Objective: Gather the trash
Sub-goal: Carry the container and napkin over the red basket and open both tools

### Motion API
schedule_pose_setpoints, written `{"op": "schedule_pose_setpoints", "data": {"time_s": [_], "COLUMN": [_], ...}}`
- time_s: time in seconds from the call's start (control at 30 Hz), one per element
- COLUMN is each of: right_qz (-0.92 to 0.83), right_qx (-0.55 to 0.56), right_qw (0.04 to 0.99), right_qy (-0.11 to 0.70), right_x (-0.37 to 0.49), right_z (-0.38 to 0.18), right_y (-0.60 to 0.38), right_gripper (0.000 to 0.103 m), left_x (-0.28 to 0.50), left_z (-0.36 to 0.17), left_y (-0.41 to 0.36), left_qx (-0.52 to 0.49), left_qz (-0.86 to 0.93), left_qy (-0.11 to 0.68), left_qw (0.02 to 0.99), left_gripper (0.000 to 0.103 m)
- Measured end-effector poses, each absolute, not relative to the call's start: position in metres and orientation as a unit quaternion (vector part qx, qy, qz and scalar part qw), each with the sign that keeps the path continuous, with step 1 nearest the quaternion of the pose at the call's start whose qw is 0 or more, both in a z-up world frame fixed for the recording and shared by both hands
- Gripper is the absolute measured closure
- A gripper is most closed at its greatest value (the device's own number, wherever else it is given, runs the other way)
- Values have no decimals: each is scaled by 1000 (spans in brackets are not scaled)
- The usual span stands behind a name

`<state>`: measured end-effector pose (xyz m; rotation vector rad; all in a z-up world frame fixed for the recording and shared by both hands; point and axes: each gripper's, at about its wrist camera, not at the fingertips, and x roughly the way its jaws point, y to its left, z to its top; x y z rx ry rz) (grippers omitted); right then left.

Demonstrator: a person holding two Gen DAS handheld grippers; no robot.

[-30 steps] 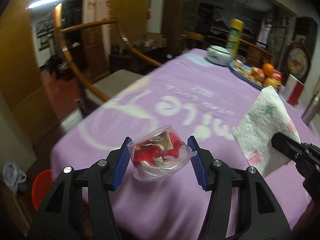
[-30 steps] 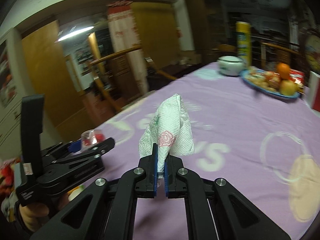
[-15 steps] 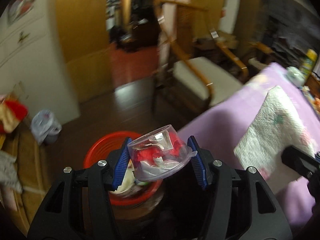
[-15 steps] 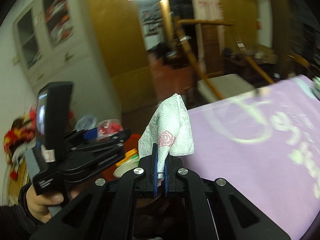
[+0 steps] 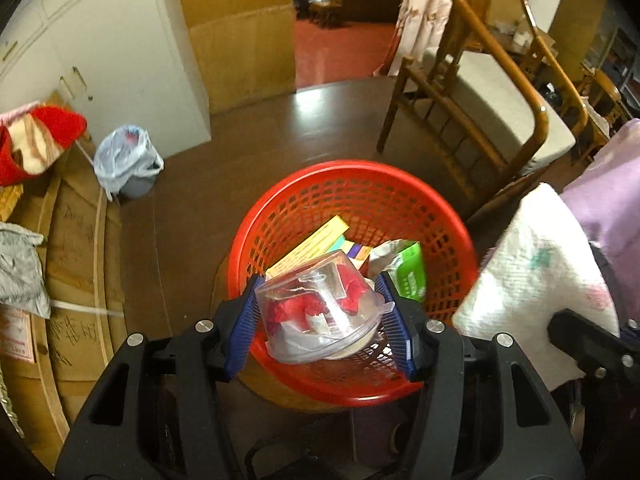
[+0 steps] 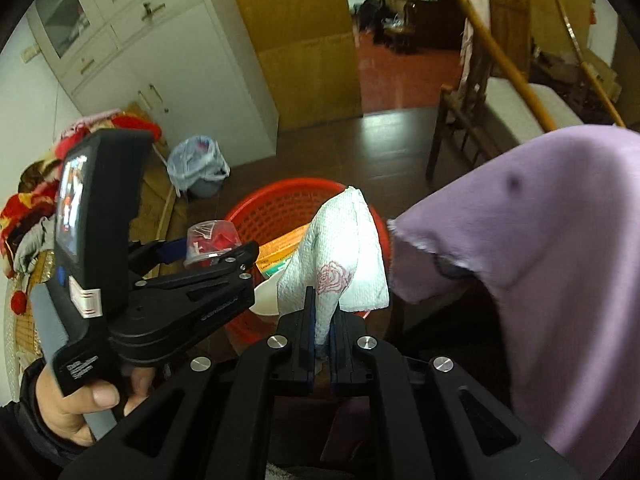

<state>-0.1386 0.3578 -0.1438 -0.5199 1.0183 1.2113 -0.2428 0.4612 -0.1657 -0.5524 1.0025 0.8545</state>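
Observation:
My left gripper [image 5: 320,320] is shut on a clear plastic cup [image 5: 320,308] stuffed with red and white scraps, held above the near side of a red mesh basket [image 5: 352,200] on the floor. The basket holds a yellow box, a green packet and other rubbish. My right gripper [image 6: 322,320] is shut on the bottom of a white paper towel [image 6: 340,256] printed with a rose, standing over the basket [image 6: 272,208]. The same towel [image 5: 536,272] appears at the right of the left wrist view. A hand holds the left gripper [image 6: 212,256] in the right wrist view.
The purple tablecloth corner [image 6: 540,240] hangs close on the right. A wooden chair [image 5: 480,92] with a pale cushion stands behind the basket. A small bin lined with a plastic bag [image 5: 124,164] sits by the white cabinet [image 5: 100,60]. Cardboard and clothes lie at left.
Both grippers swung left off the purple table and tilted down, ending over the red basket. The cup and the paper towel stayed gripped throughout.

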Motion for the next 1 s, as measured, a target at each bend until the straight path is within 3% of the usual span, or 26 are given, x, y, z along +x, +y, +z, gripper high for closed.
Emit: {"op": "schedule_pose_setpoints", "data": {"time_s": [0.43, 0.47, 0.5, 0.53, 0.6, 1.0], "right_qz": [547, 546, 547, 549, 549, 534], "right_qx": [-237, -239, -240, -239, -238, -243], "right_qw": [654, 655, 654, 653, 659, 671], "right_qy": [465, 464, 464, 463, 457, 453], "right_x": [-143, -143, -142, -142, -139, -134], "right_z": [-175, -177, -179, -180, -180, -171], "right_y": [394, 394, 395, 395, 395, 365], "right_gripper": [92, 88, 75, 69, 64, 54], "left_x": [-238, -237, -236, -236, -236, -246], "left_z": [-180, -180, -181, -181, -181, -157], "left_y": [486, 487, 488, 488, 489, 475], "left_qx": [-263, -263, -263, -266, -270, -258], "left_qz": [413, 414, 414, 412, 412, 430], "left_qy": [461, 461, 461, 462, 460, 450], "left_qw": [740, 740, 739, 739, 738, 739], "left_gripper": [46, 46, 46, 45, 42, 28]}}
